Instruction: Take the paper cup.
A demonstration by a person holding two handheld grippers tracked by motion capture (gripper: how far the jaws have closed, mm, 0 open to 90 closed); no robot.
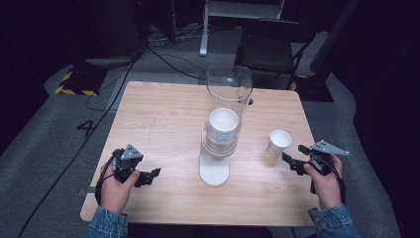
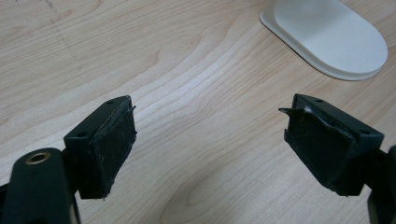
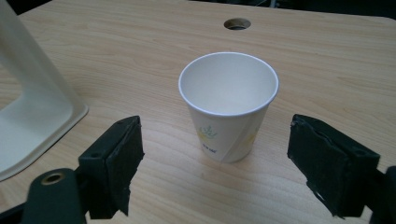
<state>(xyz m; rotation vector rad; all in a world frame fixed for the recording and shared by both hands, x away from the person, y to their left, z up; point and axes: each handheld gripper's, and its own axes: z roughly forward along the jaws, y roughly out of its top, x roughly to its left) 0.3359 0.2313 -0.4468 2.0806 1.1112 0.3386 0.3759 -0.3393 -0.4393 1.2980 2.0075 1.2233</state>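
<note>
A white paper cup [image 1: 279, 142] stands upright and empty on the wooden table [image 1: 163, 114], right of centre. My right gripper [image 1: 293, 157] sits just near of it, open, with the cup [image 3: 228, 105] a little beyond the gap between its jaws. A cup dispenser [image 1: 223, 126] stands mid-table: a clear tube holding a stack of white cups [image 1: 223, 125] on a white base. My left gripper [image 1: 151, 176] rests open at the near left, nothing between its jaws, pointing toward the dispenser base [image 2: 329, 35].
A cable hole [image 3: 236, 23] is cut in the tabletop behind the cup. Beyond the table's far edge stand a black chair [image 1: 270, 47], a white stand leg [image 1: 203, 29] and cables on grey floor. Bare wood lies left of the dispenser.
</note>
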